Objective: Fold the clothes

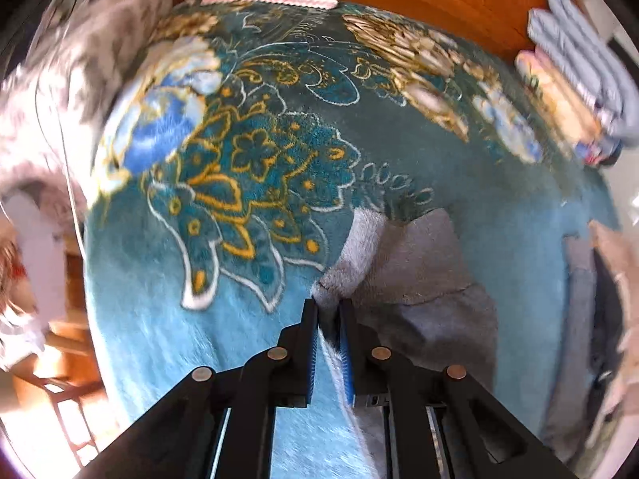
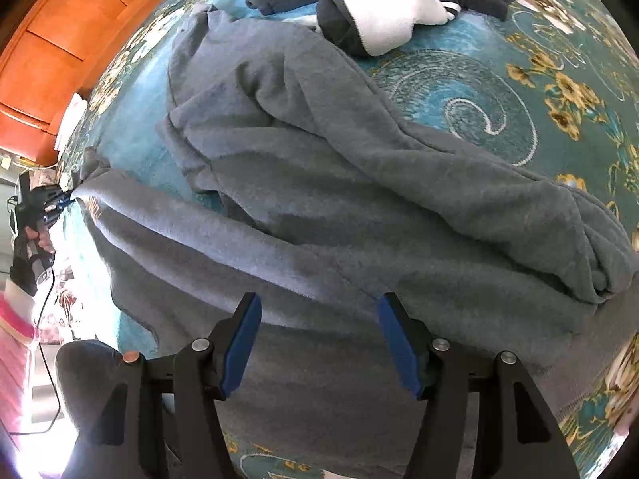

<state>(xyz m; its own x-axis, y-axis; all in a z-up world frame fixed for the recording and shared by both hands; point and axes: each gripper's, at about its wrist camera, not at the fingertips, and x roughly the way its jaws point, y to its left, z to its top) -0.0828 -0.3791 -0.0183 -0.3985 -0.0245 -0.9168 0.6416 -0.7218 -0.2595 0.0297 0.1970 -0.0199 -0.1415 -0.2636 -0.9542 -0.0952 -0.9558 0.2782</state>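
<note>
Grey garment (image 2: 319,207) lies rumpled across the teal floral blanket (image 2: 459,92), with open blanket beyond its far edge. Left gripper (image 1: 328,311) is clenched on a garment corner. Right gripper (image 2: 319,319) hangs released above the fabric's near edge.

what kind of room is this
Probably a bedroom: a teal floral fleece blanket spread like bedding, orange wooden cabinetry beside it, and folded laundry stacked at the edge near a grey garment.
</note>
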